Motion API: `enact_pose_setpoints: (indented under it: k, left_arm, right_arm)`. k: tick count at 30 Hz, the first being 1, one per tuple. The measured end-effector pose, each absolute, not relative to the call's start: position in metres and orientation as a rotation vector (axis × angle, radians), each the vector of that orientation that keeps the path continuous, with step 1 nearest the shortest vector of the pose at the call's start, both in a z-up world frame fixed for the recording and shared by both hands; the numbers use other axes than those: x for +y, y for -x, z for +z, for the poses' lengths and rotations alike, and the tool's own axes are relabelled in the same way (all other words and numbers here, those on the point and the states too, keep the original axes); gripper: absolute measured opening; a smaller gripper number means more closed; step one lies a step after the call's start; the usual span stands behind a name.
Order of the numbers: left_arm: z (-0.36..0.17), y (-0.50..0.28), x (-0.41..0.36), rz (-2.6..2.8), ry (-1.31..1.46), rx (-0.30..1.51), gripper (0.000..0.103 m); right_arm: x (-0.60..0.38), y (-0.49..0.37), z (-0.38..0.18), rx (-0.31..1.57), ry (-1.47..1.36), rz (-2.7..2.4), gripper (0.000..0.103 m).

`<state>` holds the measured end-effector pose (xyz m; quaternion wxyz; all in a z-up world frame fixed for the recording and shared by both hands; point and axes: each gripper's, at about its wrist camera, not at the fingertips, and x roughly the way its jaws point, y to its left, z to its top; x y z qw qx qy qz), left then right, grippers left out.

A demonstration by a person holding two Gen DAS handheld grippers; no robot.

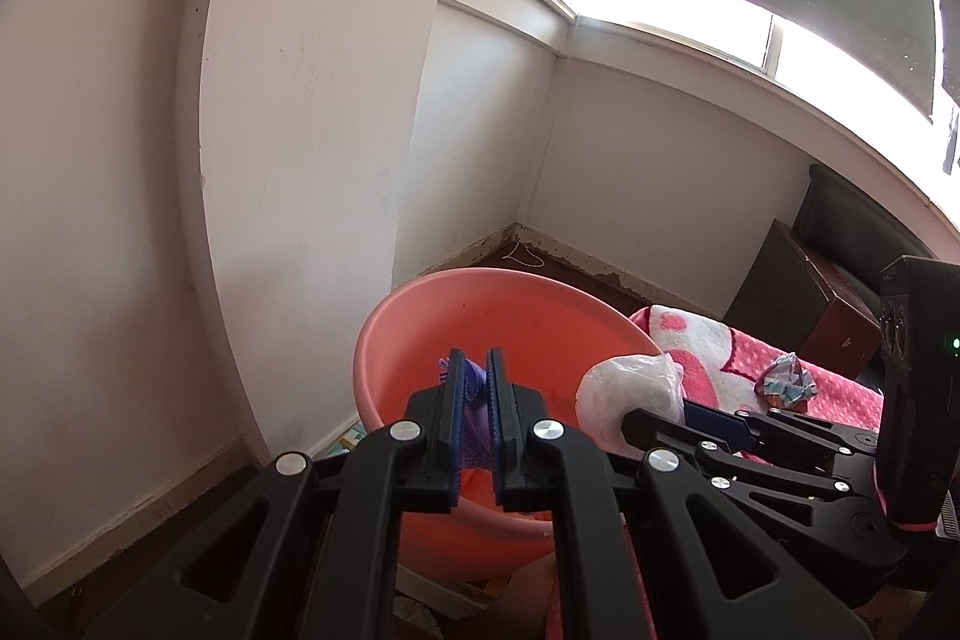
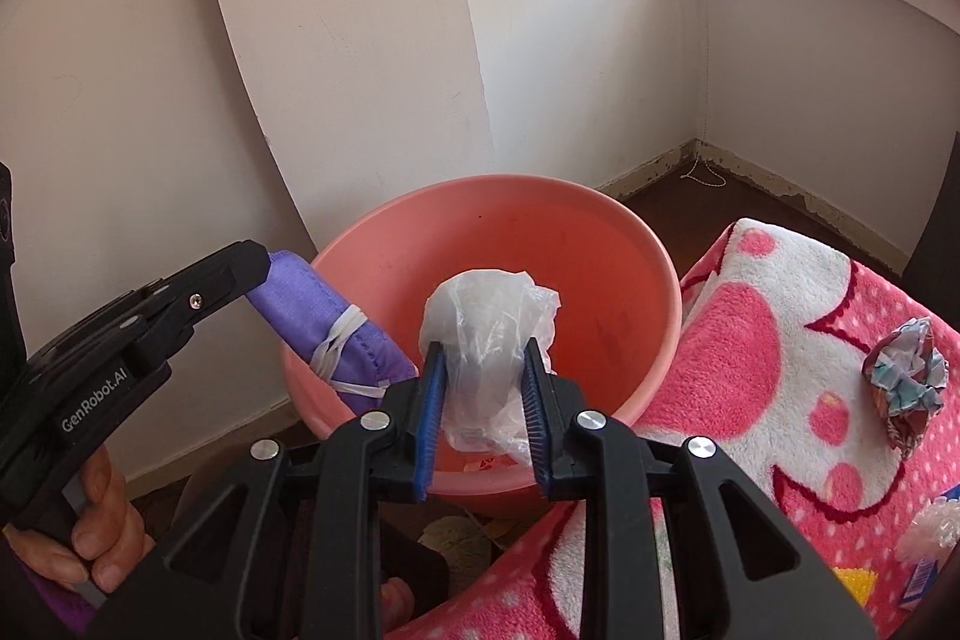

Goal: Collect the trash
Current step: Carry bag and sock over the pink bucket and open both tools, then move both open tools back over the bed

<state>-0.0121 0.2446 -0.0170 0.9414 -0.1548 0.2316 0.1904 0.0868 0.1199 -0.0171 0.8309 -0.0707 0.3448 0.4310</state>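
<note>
Both jaws were clamped on trash: the left gripper [image 1: 474, 400], nearly shut, pinched a folded purple face mask [image 2: 336, 334]; the right gripper [image 2: 483, 400] squeezed a crumpled clear plastic bag [image 2: 489, 340]. Each load hung over the round pink plastic basin [image 2: 600, 220] beyond the jaws, so the drop-off seemed at hand, next calling for opening both grips.

Open basin mouth, hemmed on two sides

The pink basin [image 2: 624, 244] gapes empty and unobstructed from above; a white wall pillar [image 2: 336, 58] stands close behind it, the pink blanket [image 2: 774, 340] crowds its right rim.
</note>
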Motion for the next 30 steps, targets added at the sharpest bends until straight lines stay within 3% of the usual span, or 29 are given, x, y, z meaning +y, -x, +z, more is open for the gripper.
enact_pose_setpoints:
  k: [5,10,14,22,30]
  left_arm:
    - [-0.023,0.009,0.243,0.389,0.309,0.494,0.007]
    - [-0.025,0.008,0.242,0.397,0.33,0.507,0.007]
    - [-0.023,0.01,0.242,0.406,0.343,0.503,0.008]
    - [-0.015,0.021,0.238,0.415,0.351,0.477,0.035]
    - [-0.009,0.027,0.23,0.385,0.378,0.47,0.041]
  right_arm:
    - [0.122,-0.089,-0.024,0.763,0.14,0.91,0.027]
    - [0.119,-0.092,-0.027,0.79,0.133,0.904,0.039]
    - [0.114,-0.092,-0.026,0.793,0.134,0.903,0.04]
    - [0.102,-0.086,-0.02,0.764,0.135,0.897,0.04]
    - [0.081,-0.072,-0.011,0.692,0.135,0.879,0.04]
